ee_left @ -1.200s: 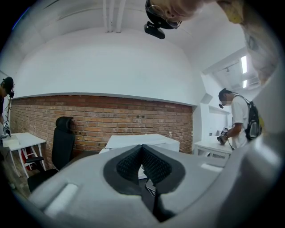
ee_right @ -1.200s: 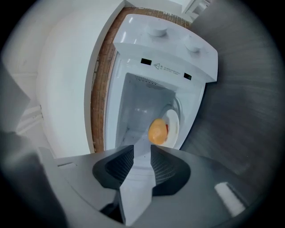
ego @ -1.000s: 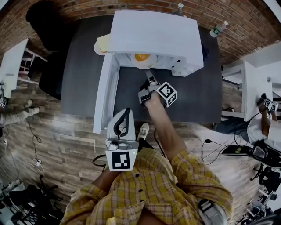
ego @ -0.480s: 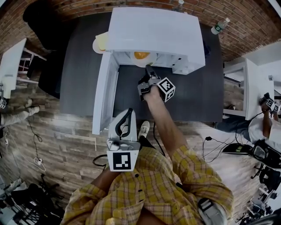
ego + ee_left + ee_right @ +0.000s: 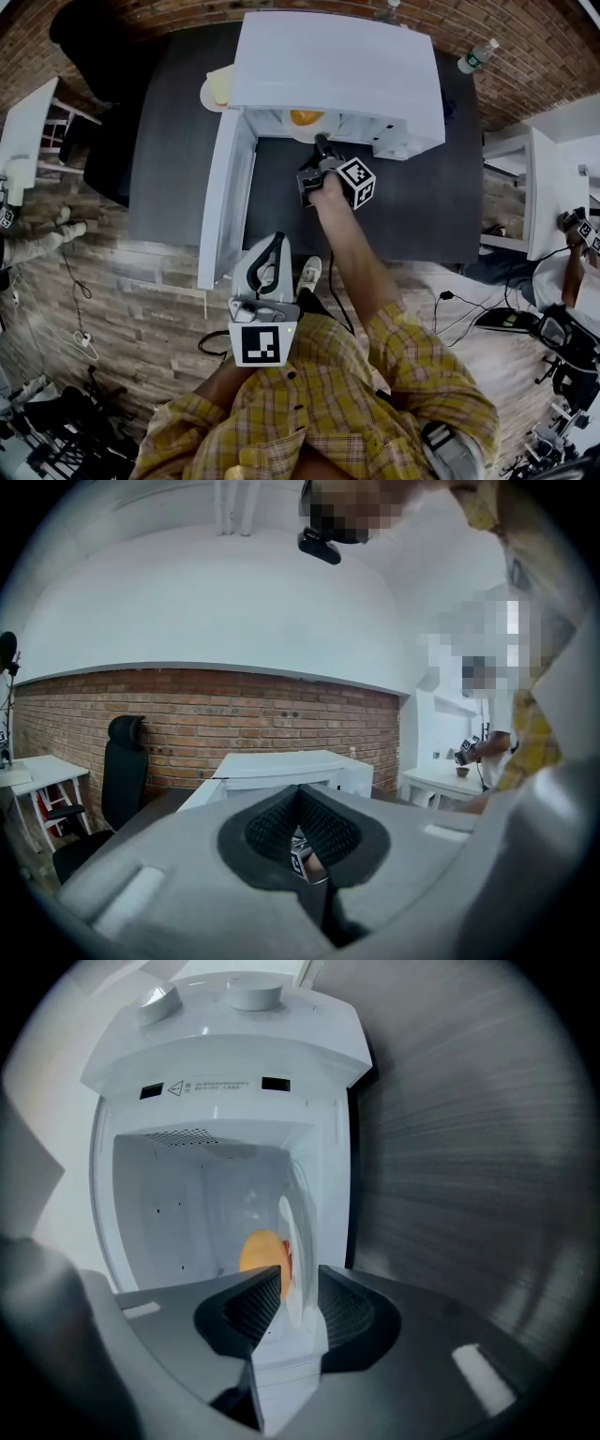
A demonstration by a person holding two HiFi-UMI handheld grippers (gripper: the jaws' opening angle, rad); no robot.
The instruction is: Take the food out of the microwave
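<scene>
We're on the dark worktop (image 5: pixel 178 141): the white microwave (image 5: pixel 337 66) sits on it, door wide open, with a pale yellow plate (image 5: pixel 216 94) just beside it.

The open door (image 5: pixel 223 202) walls the left, while the microwave (image 5: pixel 336 66) mouth seems clear apart from the plate (image 5: pixel 300 1241).

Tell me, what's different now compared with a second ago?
The right hand-held gripper moved forward to the mouth of the microwave; its jaws are closing with the rim of the plate between them, not yet gripping. The left hand-held gripper, shut and empty, the open door and the orange food on the plate stayed put.
</scene>
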